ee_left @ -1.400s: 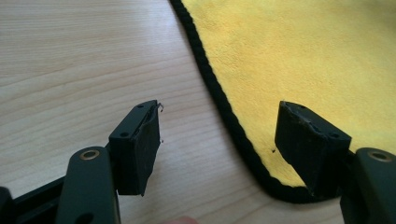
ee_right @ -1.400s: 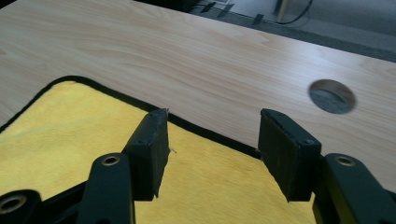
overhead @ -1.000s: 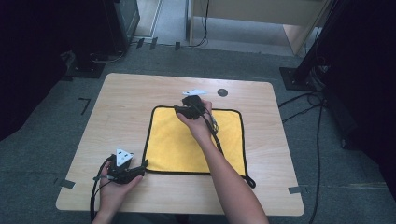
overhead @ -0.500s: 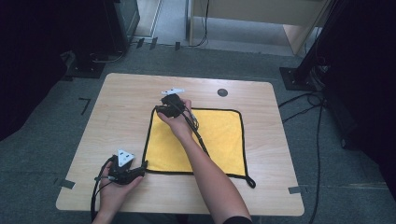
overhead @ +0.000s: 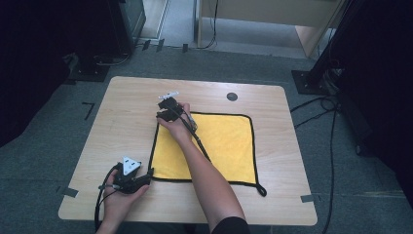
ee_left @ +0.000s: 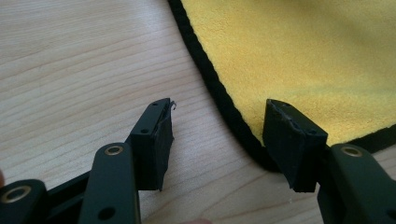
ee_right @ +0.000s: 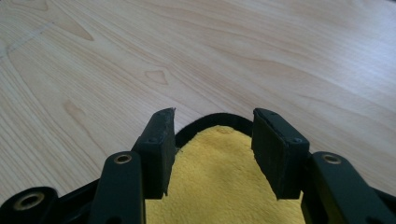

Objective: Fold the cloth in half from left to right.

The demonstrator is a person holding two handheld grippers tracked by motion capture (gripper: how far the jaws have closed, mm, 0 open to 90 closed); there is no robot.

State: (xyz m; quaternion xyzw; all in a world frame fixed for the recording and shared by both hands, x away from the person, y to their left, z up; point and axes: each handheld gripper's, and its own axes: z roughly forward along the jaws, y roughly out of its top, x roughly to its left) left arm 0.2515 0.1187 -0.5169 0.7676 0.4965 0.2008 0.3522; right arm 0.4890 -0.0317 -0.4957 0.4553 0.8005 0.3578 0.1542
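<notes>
Nearest, left gripper [overhead: 146,174] low at near-left corner of yellow cloth [overhead: 219,141], jaws apart and just been closing, black-edged corner between them, not yet pinched. Cloth flat on wooden table [overhead: 122,112], toward its right half. Farther off, right gripper [overhead: 165,116] at far-left corner, jaws partly apart, straddling the hem, closing slightly.

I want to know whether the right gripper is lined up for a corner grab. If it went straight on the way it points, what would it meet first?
Probably the black-edged corner of the yellow cloth, which lies between the right gripper's open jaws; beyond is table.
</notes>
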